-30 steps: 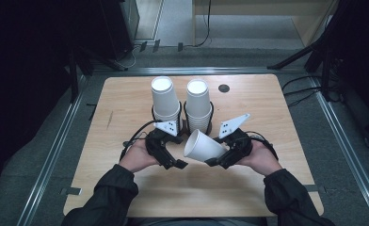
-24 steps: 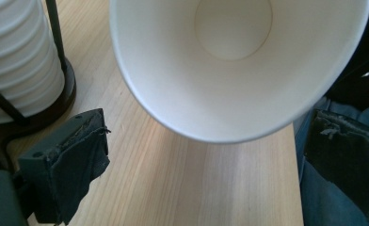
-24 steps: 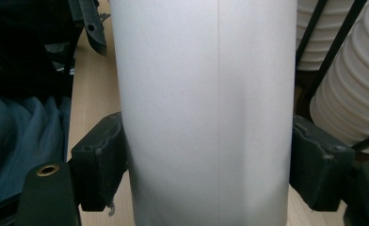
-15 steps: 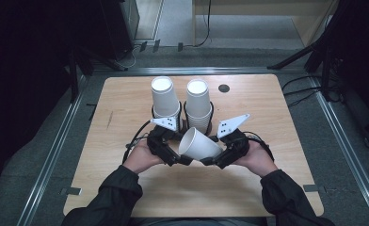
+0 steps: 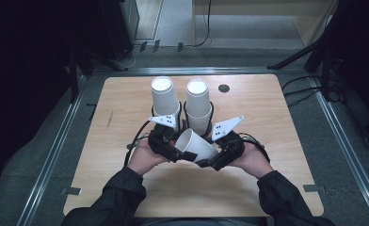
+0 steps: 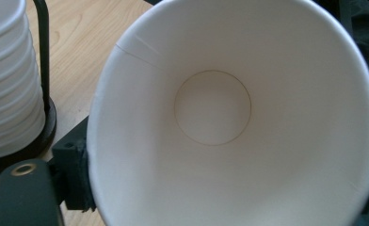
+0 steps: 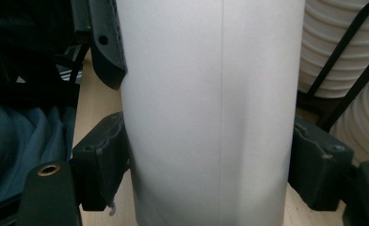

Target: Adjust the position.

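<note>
Handover underway: right gripper [image 5: 215, 159] clamps white paper cup [image 5: 196, 145]; left gripper [image 5: 173, 151], grip unclear, should take the rim squarely.

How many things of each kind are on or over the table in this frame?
Stacks of white paper cups in black wire holders: 2
Single white paper cup, lying sideways between the grippers: 1
Hand-held grippers: 2, left hand-held gripper, right hand-held gripper
Dark round spot on the table's far side: 1
Total: 6
</note>
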`<state>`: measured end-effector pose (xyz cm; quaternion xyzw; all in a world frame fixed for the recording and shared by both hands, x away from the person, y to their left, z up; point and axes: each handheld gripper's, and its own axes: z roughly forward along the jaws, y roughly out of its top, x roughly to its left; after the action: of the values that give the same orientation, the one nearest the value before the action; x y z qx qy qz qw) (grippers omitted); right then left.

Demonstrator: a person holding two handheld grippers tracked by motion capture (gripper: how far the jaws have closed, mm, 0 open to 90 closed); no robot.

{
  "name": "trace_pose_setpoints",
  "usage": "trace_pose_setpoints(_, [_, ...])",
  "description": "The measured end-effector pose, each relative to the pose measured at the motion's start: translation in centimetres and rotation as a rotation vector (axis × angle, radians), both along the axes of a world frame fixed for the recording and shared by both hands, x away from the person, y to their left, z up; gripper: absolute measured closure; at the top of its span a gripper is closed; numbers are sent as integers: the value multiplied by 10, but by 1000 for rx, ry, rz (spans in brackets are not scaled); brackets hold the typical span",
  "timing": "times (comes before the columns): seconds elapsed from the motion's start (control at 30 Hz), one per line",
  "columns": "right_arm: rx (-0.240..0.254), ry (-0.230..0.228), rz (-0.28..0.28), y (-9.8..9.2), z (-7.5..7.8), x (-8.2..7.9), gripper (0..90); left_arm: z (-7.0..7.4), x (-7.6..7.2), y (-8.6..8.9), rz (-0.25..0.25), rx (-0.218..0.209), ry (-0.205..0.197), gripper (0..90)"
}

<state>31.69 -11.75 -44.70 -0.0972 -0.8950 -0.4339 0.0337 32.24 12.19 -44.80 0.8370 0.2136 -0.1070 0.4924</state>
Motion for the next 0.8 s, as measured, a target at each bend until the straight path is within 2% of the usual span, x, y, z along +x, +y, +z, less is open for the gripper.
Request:
trace_pose_setpoints(0.17, [-12, 5, 0, 0, -1, 0, 225, 2, 1, -1, -10, 24, 13, 172])
trace_pose_setpoints(0.23, [-12, 9, -1, -1, -1, 1, 221, 3, -1, -2, -13, 35, -10, 181])
trace_pose_setpoints(0.3, [-14, 27, 3, -1, 0, 1, 215, 3, -1, -3, -12, 41, -6, 182])
trace_pose_setpoints(0.37, [-22, 19, 6, -1, 0, 0, 172, 4, -1, -2, -16, 54, -6, 182])
trace_pose_setpoints(0.43, [-22, 20, -4, -2, 1, 0, 135, 4, -1, -1, -14, 55, -5, 182])
trace_pose_setpoints(0.53, [-27, 29, -29, -6, 2, 1, 135, 6, 0, 2, -11, 67, -11, 181])
trace_pose_setpoints(0.8, [-32, 38, -53, -14, 3, 4, 135, 10, 1, 13, 4, 93, -31, 181])
